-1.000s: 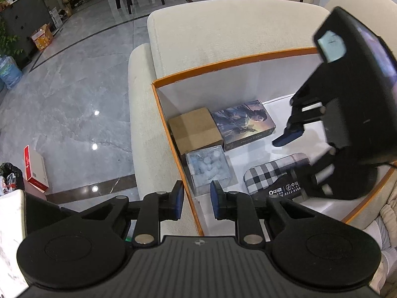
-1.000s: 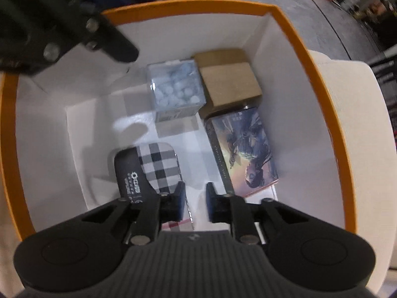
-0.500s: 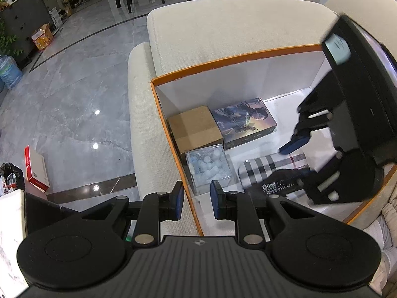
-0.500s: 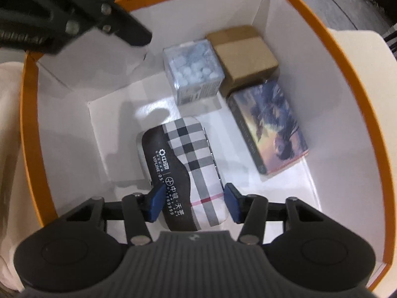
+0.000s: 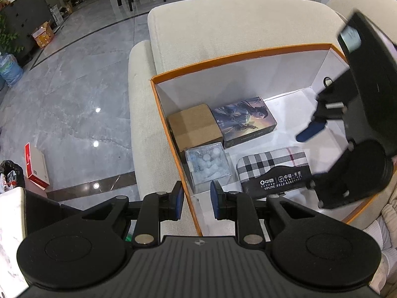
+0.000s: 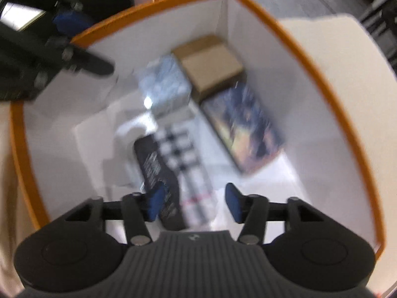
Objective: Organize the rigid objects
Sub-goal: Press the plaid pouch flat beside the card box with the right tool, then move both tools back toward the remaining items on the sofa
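An orange-rimmed white box (image 5: 235, 58) sits on a cream sofa. Along its left wall lie a brown carton (image 5: 194, 124), an illustrated box (image 5: 244, 116) and a clear cube of pale balls (image 5: 208, 166). A plaid tin with a black band (image 5: 270, 166) lies flat on the box floor. My right gripper (image 6: 194, 204) hangs over the tin (image 6: 173, 164) with its jaws opening, and its pads are clear of the tin. My left gripper (image 5: 196, 198) hovers at the box's near rim. Its jaws are a narrow gap apart, the rim shows between them, and nothing is gripped.
The sofa's back cushion (image 5: 235, 24) rises behind the box. Grey polished floor (image 5: 74, 99) spreads to the left, with a red-and-white carton (image 5: 34, 166) on it. A pale slab edge (image 5: 10, 223) is at lower left. The right wrist view is blurred by motion.
The right gripper's jaws have widened and let go of the plaid tin, which now rests on the box floor. That gripper has drifted right. The left gripper stayed put.
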